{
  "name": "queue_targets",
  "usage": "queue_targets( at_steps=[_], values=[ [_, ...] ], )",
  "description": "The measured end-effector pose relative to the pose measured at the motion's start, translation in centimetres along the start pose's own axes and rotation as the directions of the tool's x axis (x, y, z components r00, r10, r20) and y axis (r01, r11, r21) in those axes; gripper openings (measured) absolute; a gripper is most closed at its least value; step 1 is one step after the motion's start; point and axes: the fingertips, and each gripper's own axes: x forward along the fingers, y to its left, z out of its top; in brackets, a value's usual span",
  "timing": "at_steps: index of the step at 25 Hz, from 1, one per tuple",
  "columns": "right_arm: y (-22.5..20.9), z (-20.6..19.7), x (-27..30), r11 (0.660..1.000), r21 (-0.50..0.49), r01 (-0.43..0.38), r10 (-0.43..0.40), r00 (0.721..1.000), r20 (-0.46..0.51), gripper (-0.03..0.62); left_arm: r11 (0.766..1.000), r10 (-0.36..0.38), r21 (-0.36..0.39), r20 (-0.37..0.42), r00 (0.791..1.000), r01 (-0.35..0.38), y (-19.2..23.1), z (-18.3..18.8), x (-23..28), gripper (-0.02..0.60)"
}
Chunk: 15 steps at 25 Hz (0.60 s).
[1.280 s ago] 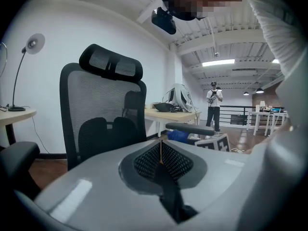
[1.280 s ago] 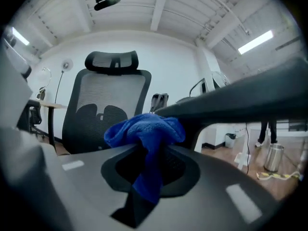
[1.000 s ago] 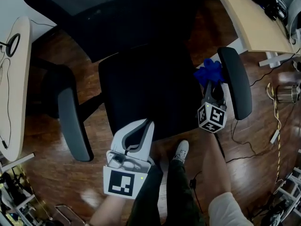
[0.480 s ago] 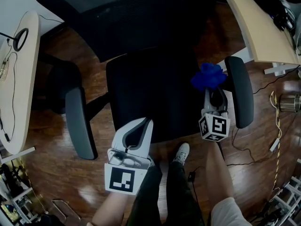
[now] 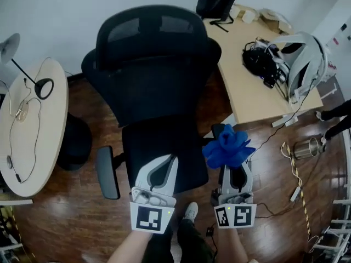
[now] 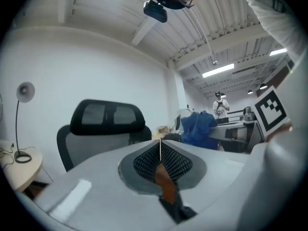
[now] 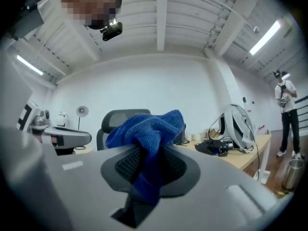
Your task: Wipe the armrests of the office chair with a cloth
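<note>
A round desk stands at left. Both grippers are higher than a second ago, above the one office chair. Left gripper: jaws pressed together, empty, near the one visible armrest. Right gripper: jaws pinching the single blue cloth, now clear of the right armrest. A second desk stands at right.

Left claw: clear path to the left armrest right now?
Probably yes: the left claw, shut and empty, hangs over the seat front; the left armrest lies to its side, lower, nothing between.
</note>
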Motion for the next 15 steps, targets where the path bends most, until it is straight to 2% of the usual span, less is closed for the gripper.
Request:
queue_targets(
  at_steps=[2, 3, 6, 8, 12, 13, 15],
  values=[
    [1.7, 7.0, -0.7, 1.0, 0.01, -0.004, 0.004, 1.0, -0.015, 0.078, 1.0, -0.006, 0.016, 0.026, 1.0, 0.005, -0.5, 7.2, -3.2, 0.039],
    [2.7, 10.5, -1.0, 1.0, 0.012, -0.011, 0.012, 1.0, -0.011, 0.078, 1.0, -0.009, 0.024, 0.039, 0.999, 0.009, -0.6, 10.4, -4.9, 0.003],
    [6.1, 19.5, -2.0, 0.999, -0.002, -0.054, 0.054, 0.998, 0.026, 0.078, 1.0, -0.012, 0.03, 0.088, 0.996, 0.009, -0.9, 18.6, -9.7, 0.003],
    [8.3, 24.2, -3.2, 0.996, -0.013, -0.091, 0.092, 0.995, 0.049, 0.078, 1.0, -0.006, 0.025, 0.114, 0.994, 0.003, -1.2, 22.7, -13.0, 0.003],
    [12.0, 29.9, -5.7, 0.988, -0.024, -0.151, 0.152, 0.988, 0.04, 0.078, 1.0, -0.021, 0.018, 0.128, 0.992, 0.019, -2.2, 27.5, -17.9, 0.003],
    [12.7, 30.7, -6.0, 0.987, -0.027, -0.161, 0.162, 0.986, 0.045, 0.078, 0.999, -0.025, 0.04, 0.18, 0.983, 0.018, -2.1, 28.6, -18.4, 0.003],
    [13.6, 31.5, -6.4, 0.986, -0.012, -0.169, 0.17, 0.984, 0.051, 0.078, 0.996, -0.029, 0.092, 0.31, 0.95, 0.0, -1.6, 30.4, -19.4, 0.003]
  ],
)
